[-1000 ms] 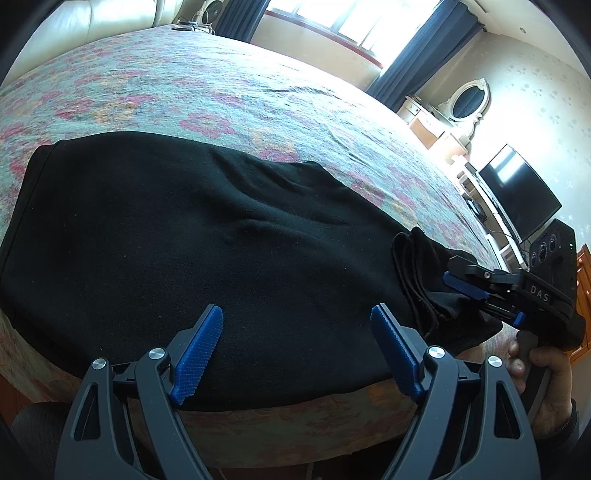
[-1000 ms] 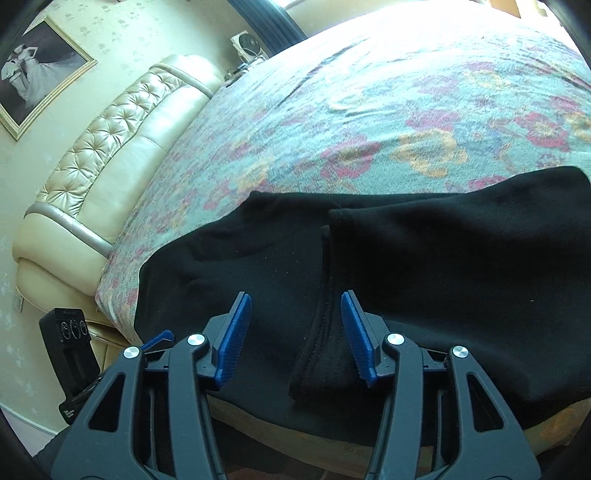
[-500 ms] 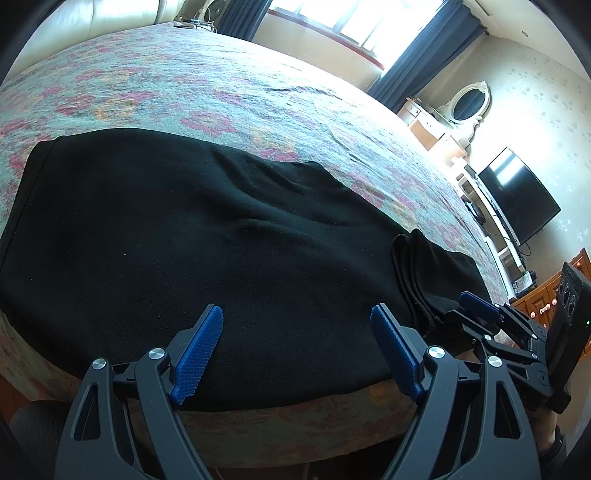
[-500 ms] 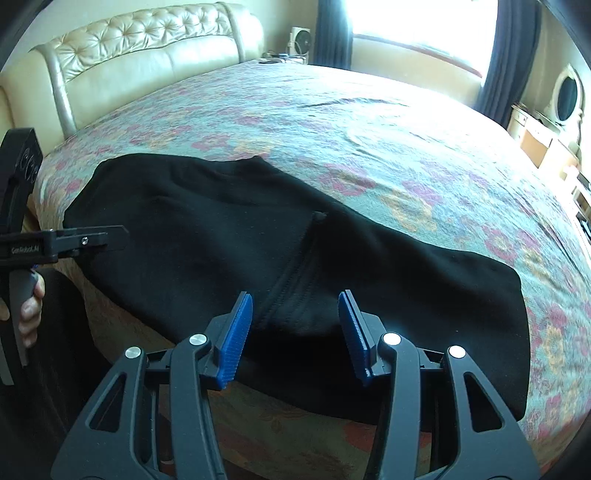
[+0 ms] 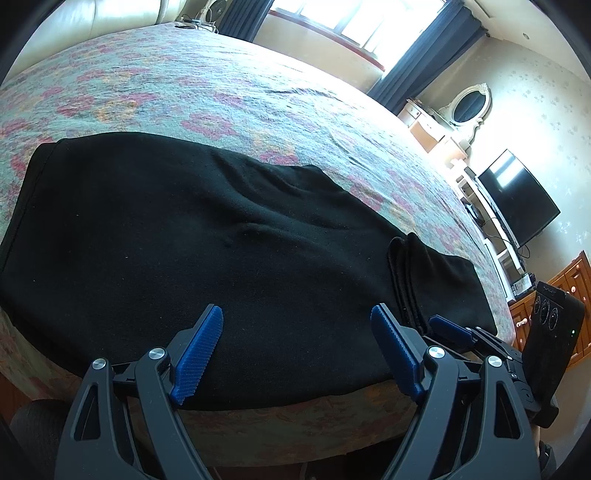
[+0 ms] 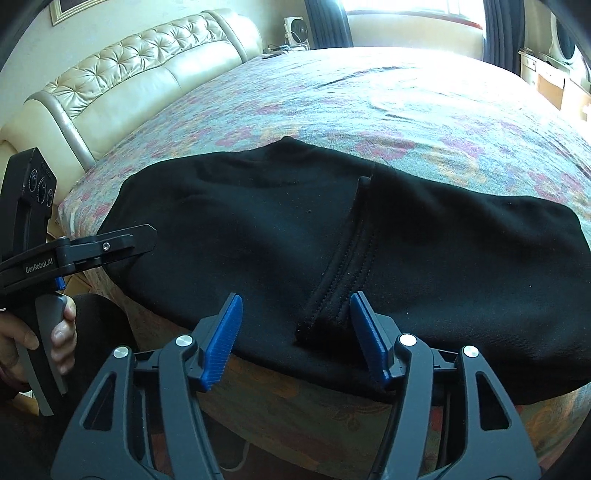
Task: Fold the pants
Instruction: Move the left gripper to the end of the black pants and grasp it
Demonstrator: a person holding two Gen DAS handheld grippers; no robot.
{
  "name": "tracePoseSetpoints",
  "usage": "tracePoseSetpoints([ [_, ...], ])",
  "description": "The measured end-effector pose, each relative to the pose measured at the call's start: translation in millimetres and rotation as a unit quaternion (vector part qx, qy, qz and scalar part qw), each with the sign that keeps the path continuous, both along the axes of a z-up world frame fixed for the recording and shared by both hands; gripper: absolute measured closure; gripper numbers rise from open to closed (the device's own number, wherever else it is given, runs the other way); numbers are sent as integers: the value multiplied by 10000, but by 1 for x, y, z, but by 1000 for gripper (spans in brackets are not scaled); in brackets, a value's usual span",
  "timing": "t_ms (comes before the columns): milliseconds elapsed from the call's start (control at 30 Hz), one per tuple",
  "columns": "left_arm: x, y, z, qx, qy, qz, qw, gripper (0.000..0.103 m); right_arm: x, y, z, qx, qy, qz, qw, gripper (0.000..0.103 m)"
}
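Pants (image 6: 258,236) half-folded on the bed (image 6: 406,110); left gripper (image 5: 295,354) jaws open, right gripper (image 6: 295,332) jaws opening, empty. Next: grab the cuffs.

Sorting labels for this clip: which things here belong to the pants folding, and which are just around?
Part of the job:
black pants
bed
left hand-held gripper
right hand-held gripper, opening, pads off the cloth

Just around:
headboard
television
oval mirror
fan
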State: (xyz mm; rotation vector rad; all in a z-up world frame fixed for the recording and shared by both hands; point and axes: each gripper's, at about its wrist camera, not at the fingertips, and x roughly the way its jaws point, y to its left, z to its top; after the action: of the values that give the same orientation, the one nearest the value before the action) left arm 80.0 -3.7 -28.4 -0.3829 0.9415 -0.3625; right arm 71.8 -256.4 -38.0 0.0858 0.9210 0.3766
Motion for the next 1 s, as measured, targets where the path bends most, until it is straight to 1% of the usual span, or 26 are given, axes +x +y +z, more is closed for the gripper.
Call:
tracePoseSetpoints([
  [100, 0, 8, 14, -176, -136, 32, 9997, 22, -4, -3, 13, 192, -192, -41, 9996, 42],
  [200, 0, 26, 32, -302, -381, 17, 9988, 22, -6, -7, 24, 264, -374, -56, 9989, 42],
  [300, -2, 60, 46, -359, -659, 94, 9971, 22, -3, -18, 25, 415, -370, -156, 9983, 42],
  [367, -4, 91, 49, -331, -772, 226, 9962, 22, -1, -24, 21, 520, -307, -231, 9979, 42],
  [467, 0, 144, 41, -254, -608, 494, 9966, 22, 1, -29, 15, 682, -212, -329, 9969, 42],
  [533, 2, 180, 27, -330, -409, 795, 9955, 22, 1, -30, 12, 752, -170, -345, 9964, 42],
  [600, 5, 213, 12, -636, -168, 1052, 9923, 22, 2, -27, 11, 792, -153, -320, 9962, 42],
  [667, 10, 234, -7, -1063, 168, 1143, 9876, 22, 2, -24, 11, 808, -124, -281, 9963, 42],
  [733, 17, 245, -26, -1490, 505, 1078, 9816, 22, 2, -21, 10, 837, -82, -255, 9961, 42],
  [767, 20, 247, -32, -1643, 582, 1019, 9794, 22, 3, -20, 9, 840, -53, -246, 9961, 42],
  [833, 26, 244, -42, -1923, 635, 754, 9764, 22, 3, -18, 7, 813, -8, -250, 9964, 41],
  [867, 29, 241, -46, -1948, 679, 639, 9764, 22, 3, -17, 6, 789, 21, -247, 9966, 41],
  [933, 36, 235, -49, -1691, 714, 431, 9821, 22, 2, -16, 4, 766, 72, -247, 9967, 41],
  [1000, 40, 235, -46, -1578, 664, 227, 9850, 22, 1, -15, 3, 757, 93, -254, 9968, 41],
])
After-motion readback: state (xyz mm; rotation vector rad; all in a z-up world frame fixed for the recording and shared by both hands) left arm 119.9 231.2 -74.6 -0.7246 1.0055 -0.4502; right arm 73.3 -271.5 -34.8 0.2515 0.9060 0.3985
